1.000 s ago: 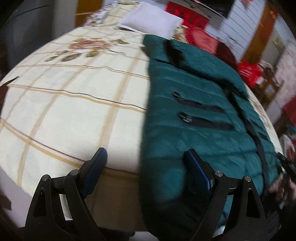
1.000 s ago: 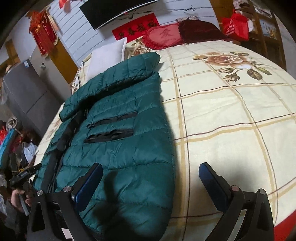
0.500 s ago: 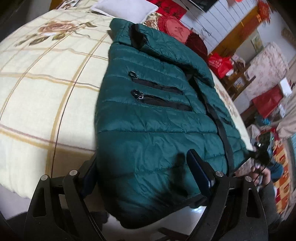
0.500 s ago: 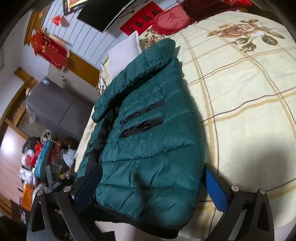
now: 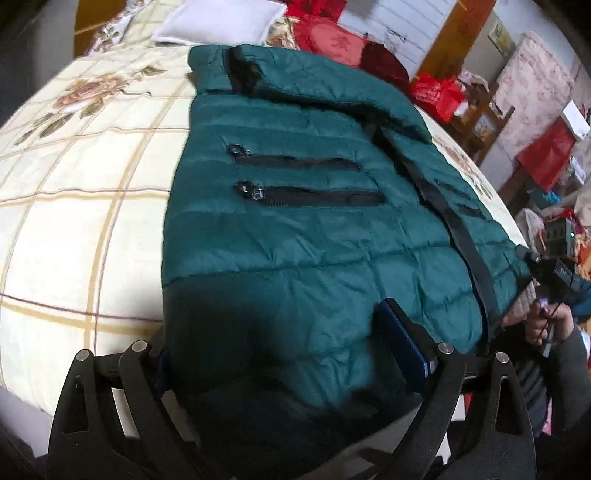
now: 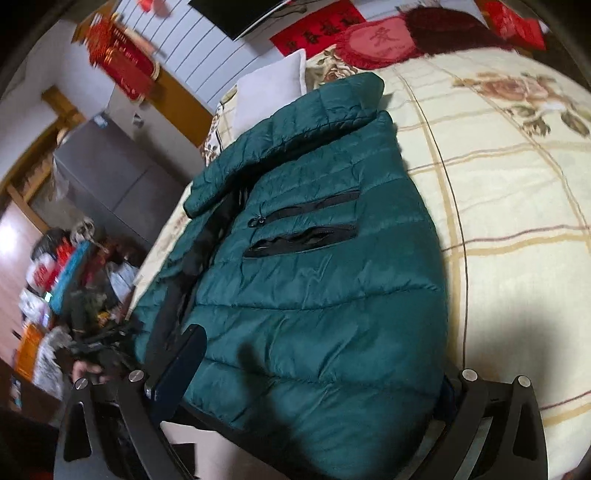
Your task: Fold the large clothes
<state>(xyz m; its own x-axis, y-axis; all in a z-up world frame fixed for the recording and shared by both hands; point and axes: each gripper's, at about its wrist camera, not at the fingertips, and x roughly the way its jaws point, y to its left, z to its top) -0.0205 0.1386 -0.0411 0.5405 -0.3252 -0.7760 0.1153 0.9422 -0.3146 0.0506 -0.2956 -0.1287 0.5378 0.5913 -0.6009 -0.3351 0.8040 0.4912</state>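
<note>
A dark green puffer jacket point(image 5: 295, 229) lies flat on the bed, collar at the far end, hem hanging over the near edge. It also shows in the right wrist view point(image 6: 325, 280). My left gripper point(image 5: 280, 354) is open, its fingers straddling the jacket's left hem corner; the left finger is hidden behind the fabric. My right gripper point(image 6: 317, 373) is open, its fingers straddling the right hem corner; the right finger is partly hidden by the fabric. Two black zip pockets point(image 5: 306, 181) show on each front panel.
The bed has a cream quilt point(image 5: 81, 192) with brown lines and rose prints. A white pillow point(image 5: 218, 18) and red cushions point(image 5: 332, 40) lie at the head. Cluttered furniture and red bags point(image 5: 436, 92) stand beside the bed. A grey cabinet point(image 6: 107, 177) stands at the left in the right wrist view.
Both grippers have moved in toward the jacket's hem. The hem corners now lie between the open fingers, where a second ago each gripper sat off to the side.
</note>
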